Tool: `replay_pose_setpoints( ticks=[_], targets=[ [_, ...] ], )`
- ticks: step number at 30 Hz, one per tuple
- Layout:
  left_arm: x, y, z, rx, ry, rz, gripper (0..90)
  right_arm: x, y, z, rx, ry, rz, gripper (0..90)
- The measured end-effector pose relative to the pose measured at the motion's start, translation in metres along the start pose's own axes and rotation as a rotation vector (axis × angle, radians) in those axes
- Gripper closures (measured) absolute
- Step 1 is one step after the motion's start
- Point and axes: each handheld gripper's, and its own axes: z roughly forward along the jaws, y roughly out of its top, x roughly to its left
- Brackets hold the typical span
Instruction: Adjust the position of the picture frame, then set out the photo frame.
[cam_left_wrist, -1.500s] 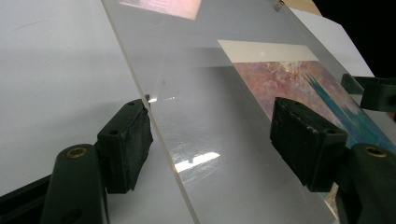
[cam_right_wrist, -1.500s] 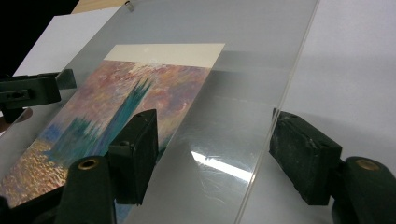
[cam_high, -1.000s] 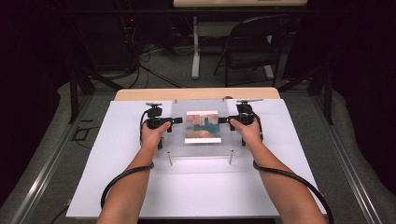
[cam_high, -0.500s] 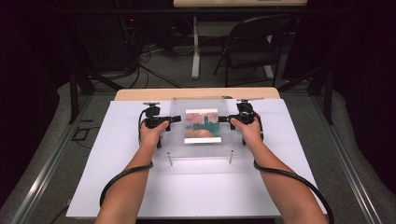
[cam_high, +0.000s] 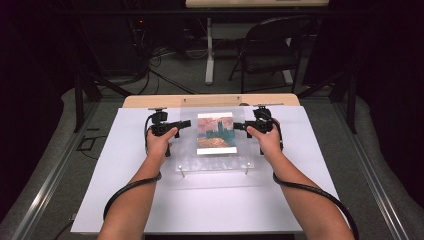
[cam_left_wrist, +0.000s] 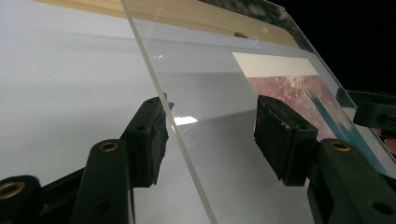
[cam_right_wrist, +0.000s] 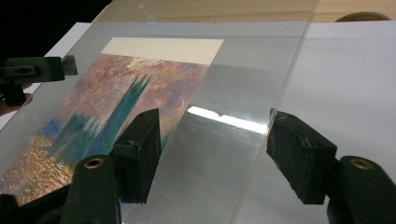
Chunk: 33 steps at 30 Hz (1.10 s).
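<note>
A clear acrylic sheet (cam_high: 215, 162) lies over a painted print (cam_high: 216, 132) on the white table, its far edge tilted up. Small metal posts (cam_high: 181, 169) stand at its near corners. My left gripper (cam_high: 185, 124) straddles the sheet's left edge. In the left gripper view its jaws (cam_left_wrist: 210, 112) have just been closing. The sheet (cam_left_wrist: 224, 93) runs between them against one pad, and the other stands off. My right gripper (cam_high: 239, 126) straddles the right edge. In the right gripper view (cam_right_wrist: 215, 121) a gap shows beside the sheet (cam_right_wrist: 233, 84), and the print (cam_right_wrist: 116, 93) lies behind.
The white board (cam_high: 125, 200) reaches well past the sheet on all sides. A strip of wooden tabletop (cam_high: 150, 101) shows at its far edge. A folding chair (cam_high: 270, 55) and floor cables (cam_high: 165, 55) lie beyond the table. A cable trails from each gripper along the forearms.
The sheet's far edge has risen higher over the wooden strip. Both hands stay at the sheet's side edges.
</note>
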Motion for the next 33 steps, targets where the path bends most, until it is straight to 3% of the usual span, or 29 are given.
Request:
replay_pose_setpoints(
  ticks=[14,33],
  targets=[
    [-0.009,0.005,-0.014,-0.016,-0.017,0.032,48.7,0.008,0.001,-0.015,-0.033,0.002,-0.045,37.6],
    [-0.023,0.009,-0.04,-0.035,-0.043,0.109,53.7,0.023,0.006,-0.039,-0.057,-0.008,-0.114,43.5]
  ],
)
